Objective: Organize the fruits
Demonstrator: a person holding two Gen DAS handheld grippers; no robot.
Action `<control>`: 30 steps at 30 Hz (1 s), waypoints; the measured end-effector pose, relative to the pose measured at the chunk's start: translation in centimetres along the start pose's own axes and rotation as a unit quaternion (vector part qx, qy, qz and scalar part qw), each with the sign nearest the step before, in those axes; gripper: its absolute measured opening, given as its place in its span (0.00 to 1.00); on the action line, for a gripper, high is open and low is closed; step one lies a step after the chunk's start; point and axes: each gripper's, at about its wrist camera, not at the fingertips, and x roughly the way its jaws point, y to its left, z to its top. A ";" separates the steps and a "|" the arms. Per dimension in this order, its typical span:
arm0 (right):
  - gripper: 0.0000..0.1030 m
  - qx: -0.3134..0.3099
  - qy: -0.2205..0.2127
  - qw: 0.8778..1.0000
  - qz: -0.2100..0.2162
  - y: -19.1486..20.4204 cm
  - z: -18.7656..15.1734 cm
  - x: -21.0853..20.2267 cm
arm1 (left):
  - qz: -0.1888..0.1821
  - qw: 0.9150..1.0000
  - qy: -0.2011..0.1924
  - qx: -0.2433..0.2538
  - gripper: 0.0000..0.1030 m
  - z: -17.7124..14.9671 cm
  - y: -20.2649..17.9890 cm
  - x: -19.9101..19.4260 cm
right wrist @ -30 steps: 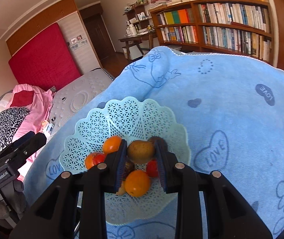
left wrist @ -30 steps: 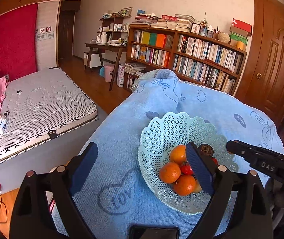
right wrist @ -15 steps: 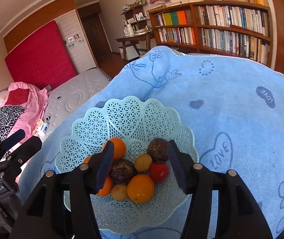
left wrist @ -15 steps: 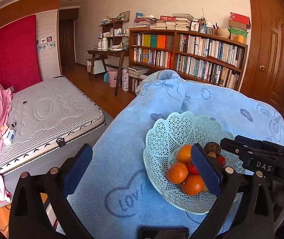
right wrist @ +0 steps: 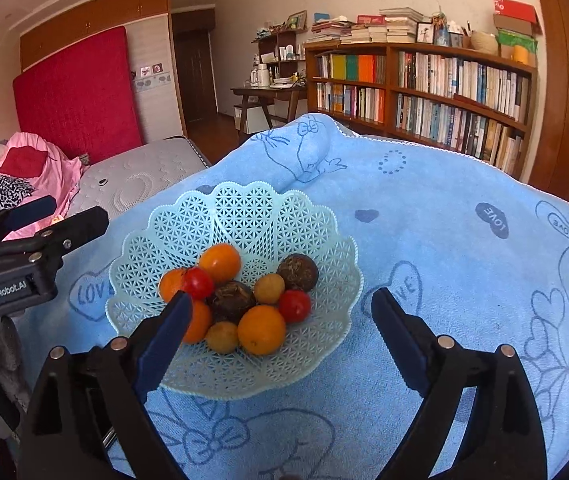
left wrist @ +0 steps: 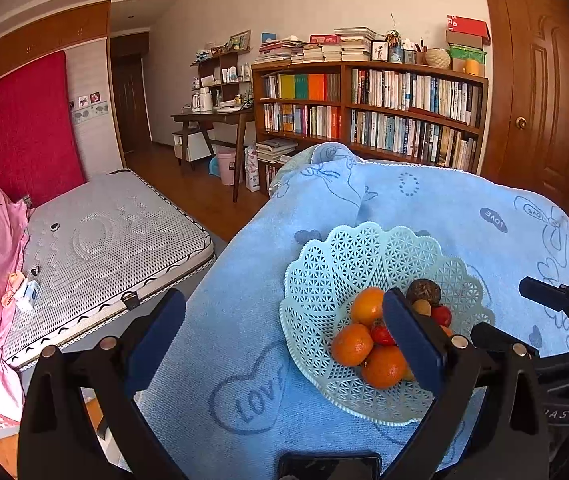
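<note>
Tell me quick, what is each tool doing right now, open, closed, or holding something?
Left tool: open, holding nothing, beside the fruit basket.
Right tool: open, holding nothing, above the basket's near edge.

Bookcase (left wrist: 372,116) against the wall — bare mattress (left wrist: 104,248), red headboard (left wrist: 16,128).

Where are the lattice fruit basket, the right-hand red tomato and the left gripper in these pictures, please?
lattice fruit basket (right wrist: 244,212): right wrist view, bare back wall.
right-hand red tomato (right wrist: 294,306): right wrist view, middle of its skin.
left gripper (left wrist: 284,344): left wrist view, midway between its open fingertips.
</note>
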 end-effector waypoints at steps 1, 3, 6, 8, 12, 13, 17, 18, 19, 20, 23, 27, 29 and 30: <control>0.88 0.002 0.001 1.000 0.002 0.0 -0.2 -0.2 | 0.000 1.000 -0.001 0.002 0.97 0.0 0.0 -0.1; 0.88 0.003 0.002 1.000 0.004 0.0 -0.5 -0.6 | -0.002 1.000 -0.002 0.005 0.97 0.0 -0.2 -0.3; 0.88 -0.003 0.001 1.000 0.002 0.1 -0.9 -1.0 | -0.004 1.000 -0.003 0.013 0.97 -0.2 -0.6 -0.5; 0.88 -0.006 0.001 1.000 0.001 0.2 -1.1 -1.2 | -0.002 1.000 -0.005 0.023 0.97 -0.2 -0.9 -0.7; 0.88 -0.004 0.000 1.000 0.001 0.3 -1.6 -1.6 | 0.003 0.999 -0.010 0.041 0.97 -0.3 -1.6 -1.0; 0.88 -0.003 0.000 1.000 0.000 0.3 -1.7 -1.7 | 0.002 0.999 -0.011 0.044 0.97 -0.3 -1.8 -1.1; 0.90 -0.011 -0.006 1.000 -0.010 0.4 -1.9 -2.1 | 0.003 0.999 -0.013 0.052 0.97 -0.4 -2.3 -1.5; 0.90 -0.015 -0.009 1.000 -0.013 0.5 -2.0 -2.2 | 0.003 0.998 -0.013 0.054 0.97 -0.5 -2.4 -1.6; 0.90 -0.018 -0.011 1.000 -0.015 0.6 -2.1 -2.3 | 0.004 0.998 -0.013 0.056 0.97 -0.5 -2.4 -1.6; 0.90 -0.020 -0.012 1.000 -0.017 0.7 -2.2 -2.4 | 0.004 0.998 -0.014 0.058 0.97 -0.6 -2.5 -1.7; 0.90 -0.027 -0.016 0.999 -0.021 0.9 -2.6 -2.6 | 0.006 0.998 -0.015 0.065 0.97 -0.7 -2.6 -1.9; 0.90 -0.025 -0.018 0.999 -0.023 0.9 -3.0 -2.7 | 0.014 0.997 -0.016 0.077 0.97 -1.1 -2.8 -2.2; 0.90 -0.019 -0.018 0.999 -0.022 0.7 -3.1 -2.7 | 0.016 0.996 -0.016 0.086 0.97 -1.3 -3.0 -2.4; 0.90 -0.017 -0.018 0.999 -0.022 0.6 -3.1 -2.7 | 0.018 0.996 -0.016 0.090 0.97 -1.5 -3.0 -2.5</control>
